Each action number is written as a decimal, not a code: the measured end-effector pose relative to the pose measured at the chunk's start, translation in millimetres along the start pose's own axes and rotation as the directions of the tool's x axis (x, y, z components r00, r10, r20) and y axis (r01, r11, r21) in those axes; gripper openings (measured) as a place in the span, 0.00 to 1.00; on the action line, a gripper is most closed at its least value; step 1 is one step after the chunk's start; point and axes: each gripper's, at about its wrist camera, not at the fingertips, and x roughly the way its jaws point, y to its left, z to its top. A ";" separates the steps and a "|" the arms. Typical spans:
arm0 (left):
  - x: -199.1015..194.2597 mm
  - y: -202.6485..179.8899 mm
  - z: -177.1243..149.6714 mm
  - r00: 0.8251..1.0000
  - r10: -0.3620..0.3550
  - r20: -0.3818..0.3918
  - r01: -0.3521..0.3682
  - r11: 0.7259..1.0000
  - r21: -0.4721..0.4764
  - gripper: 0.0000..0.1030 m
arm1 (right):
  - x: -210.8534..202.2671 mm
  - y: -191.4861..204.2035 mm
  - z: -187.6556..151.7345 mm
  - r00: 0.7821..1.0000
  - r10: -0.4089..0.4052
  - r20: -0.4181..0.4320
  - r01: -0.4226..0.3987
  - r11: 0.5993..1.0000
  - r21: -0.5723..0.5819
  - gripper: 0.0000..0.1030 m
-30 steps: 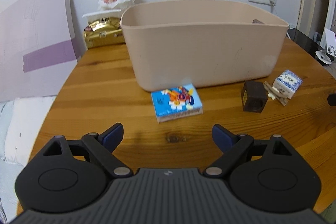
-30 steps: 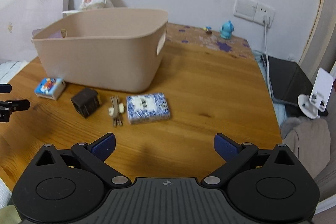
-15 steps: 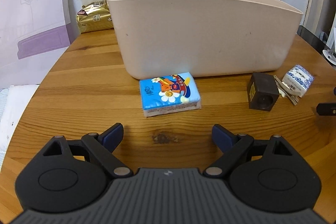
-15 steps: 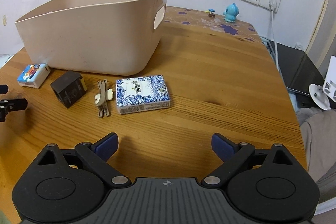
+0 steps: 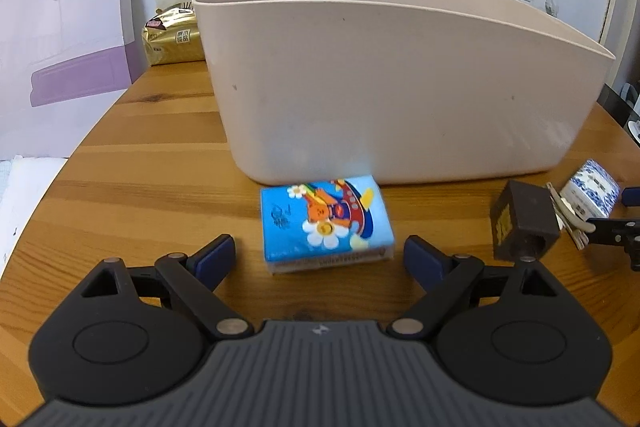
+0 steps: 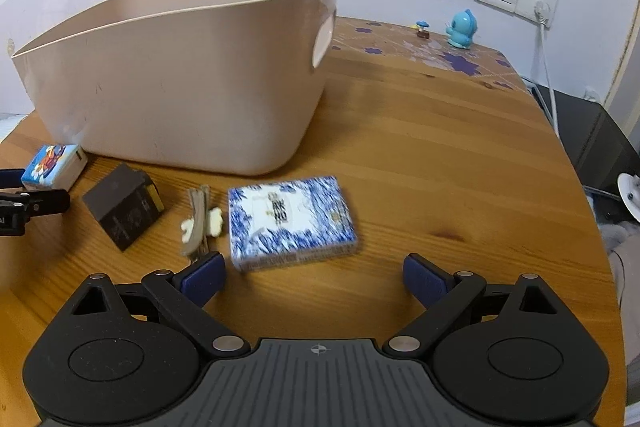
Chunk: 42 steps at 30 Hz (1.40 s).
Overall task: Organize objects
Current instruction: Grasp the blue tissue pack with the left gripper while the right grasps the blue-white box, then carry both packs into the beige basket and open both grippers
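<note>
Left gripper [image 5: 319, 254] wide open, empty, low over the table [image 5: 132, 195], pointed at the blue pack [image 5: 325, 223]. Pack lying flat dead ahead, its near edge just past the line between the fingertips, roughly centred in the gap, far edge almost against the bin [image 5: 392, 79]. Long axis running side to side across the fingers, slightly skewed, so the span nearly fills the opening: little margin each side. Probably a short push forward, then a squeeze across the length.

Right gripper [image 6: 314, 275] likewise spread wide and empty, facing the patterned pack [image 6: 291, 223]. That pack also flat, just ahead, sitting left of centre in the gap, long axis crosswise and a bit tilted, left end near the left finger. Hair clip [image 6: 199, 223] just beside that finger, likely to get nudged. Dark box [image 6: 124, 205] between the two packs, untouched, about as near to one gripper as the other.

Each pack nearest its own gripper; nothing seen in the bin yet, though its floor stays hidden
</note>
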 end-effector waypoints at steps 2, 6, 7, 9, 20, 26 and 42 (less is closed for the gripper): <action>2.0 1.2 0.9 1.000 0.001 0.010 -0.001 1.000 0.000 0.90 | 3.2 1.2 2.4 1.000 -0.001 0.006 0.001 1.000 -0.005 0.94; 4.3 2.0 3.5 1.000 0.006 0.023 -0.005 1.000 -0.004 0.82 | 6.1 2.5 6.3 1.000 0.004 0.018 -0.004 1.000 -0.004 0.88; 4.2 2.0 3.9 1.000 0.004 0.027 -0.004 1.000 -0.004 0.75 | 5.8 2.8 7.1 1.000 0.005 0.021 -0.005 1.000 -0.006 0.82; 4.3 2.2 6.1 0.999 -0.003 0.032 0.003 1.000 -0.001 0.66 | 3.6 3.0 8.4 0.999 0.008 0.032 -0.008 1.000 -0.011 0.66; -3.9 4.3 2.0 0.999 -0.012 0.033 0.012 1.000 0.004 0.63 | -7.6 4.8 2.1 1.000 0.000 0.028 0.001 1.000 -0.006 0.59; -28.9 3.7 1.2 0.997 -0.029 0.073 0.027 0.999 0.029 0.63 | -30.4 6.6 -0.3 0.998 -0.015 0.056 0.015 1.000 0.000 0.59; -100.1 -2.8 28.4 0.980 -0.037 0.197 0.010 0.991 0.136 0.63 | -132.1 24.2 29.5 0.967 0.011 0.256 0.010 0.997 -0.078 0.59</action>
